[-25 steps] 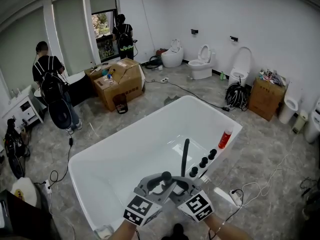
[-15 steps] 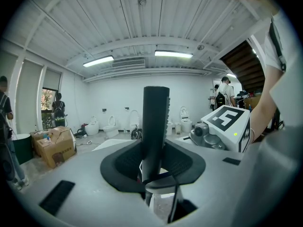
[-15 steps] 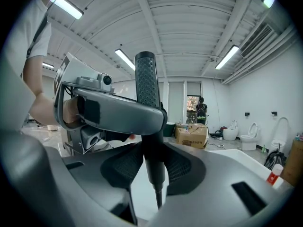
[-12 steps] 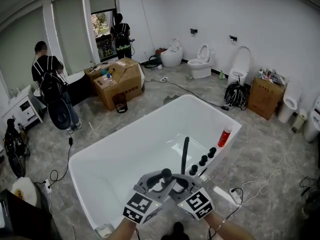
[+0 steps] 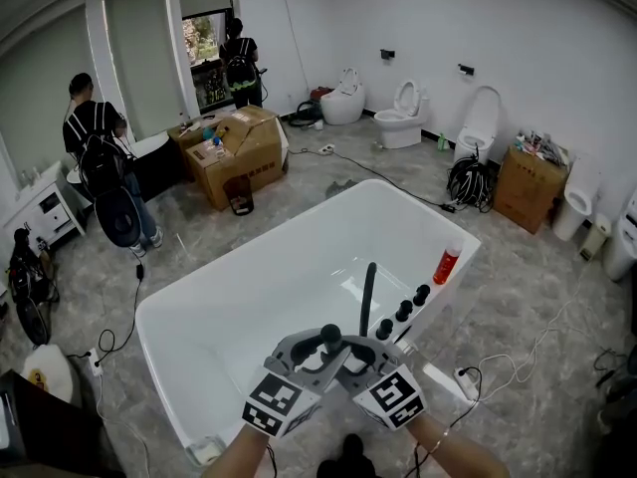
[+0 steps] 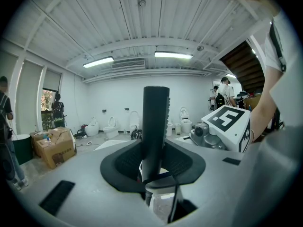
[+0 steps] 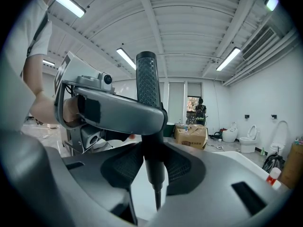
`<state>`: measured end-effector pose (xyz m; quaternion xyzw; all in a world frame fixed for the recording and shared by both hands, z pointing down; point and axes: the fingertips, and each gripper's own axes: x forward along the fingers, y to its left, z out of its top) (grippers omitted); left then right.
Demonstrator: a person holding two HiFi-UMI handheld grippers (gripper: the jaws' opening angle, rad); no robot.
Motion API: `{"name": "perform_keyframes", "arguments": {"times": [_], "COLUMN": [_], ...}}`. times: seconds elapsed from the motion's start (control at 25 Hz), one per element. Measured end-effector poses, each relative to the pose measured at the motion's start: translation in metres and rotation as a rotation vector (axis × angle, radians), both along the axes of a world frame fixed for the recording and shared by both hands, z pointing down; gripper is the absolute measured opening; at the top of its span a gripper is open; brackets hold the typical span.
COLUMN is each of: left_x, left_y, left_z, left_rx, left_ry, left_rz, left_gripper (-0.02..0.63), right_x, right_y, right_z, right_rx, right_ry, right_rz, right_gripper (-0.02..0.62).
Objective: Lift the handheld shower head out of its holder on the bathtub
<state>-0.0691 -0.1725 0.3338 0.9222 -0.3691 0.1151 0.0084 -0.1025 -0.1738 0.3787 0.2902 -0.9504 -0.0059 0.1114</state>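
Observation:
A black stick-shaped shower head (image 5: 329,344) stands upright above the near rim of the white bathtub (image 5: 159,317). My left gripper (image 5: 317,353) and right gripper (image 5: 344,357) meet on it from either side. In the left gripper view the shower head (image 6: 155,126) rises between the ribbed pads of the left gripper (image 6: 154,162), which press on it. In the right gripper view the right gripper (image 7: 154,164) is shut on the handle (image 7: 147,89), just below the left gripper's jaw. A thin hose end (image 7: 156,200) hangs beneath. The holder is hidden.
A tall black spout (image 5: 368,292) and three black knobs (image 5: 403,312) stand on the tub's right rim, with a red bottle (image 5: 446,265) further along. Cardboard boxes (image 5: 239,152), toilets (image 5: 403,122) and two people (image 5: 100,167) are across the room. Cables (image 5: 518,366) lie on the floor.
Both grippers and the shower head have kept their places. The view has tilted slightly, and the two people far off have shifted a little.

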Motion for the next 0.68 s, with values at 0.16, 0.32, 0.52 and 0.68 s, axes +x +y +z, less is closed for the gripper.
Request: {"name": "perform_keyframes", "arguments": {"times": [0.16,0.32,0.52,0.68], "left_x": [0.0014,-0.0008,-0.0013,-0.0036], "left_y": [-0.0012,0.0016,-0.0004,-0.0062], "left_z": [-0.0043,-0.0027,0.0004,-0.0009], "left_rx": [0.002,0.004,0.004,0.006], "left_ry": [0.0,-0.004,-0.005,0.0], "left_rz": [0.0,0.003,0.003,-0.004], "left_gripper": [0.152,0.152,0.152,0.152], "right_x": [0.0011,-0.0015,-0.0018,-0.0036], "right_y": [-0.0012,0.0013,-0.0008,-0.0067], "right_z": [-0.004,-0.0026,0.0007,-0.0006], "right_rx": [0.001,0.002,0.005,0.009], "right_ry": [-0.002,-0.003,0.0,0.004], "right_rz": [0.0,0.0,-0.001,-0.003], "right_gripper": [0.138,0.138,0.137,0.137]}}
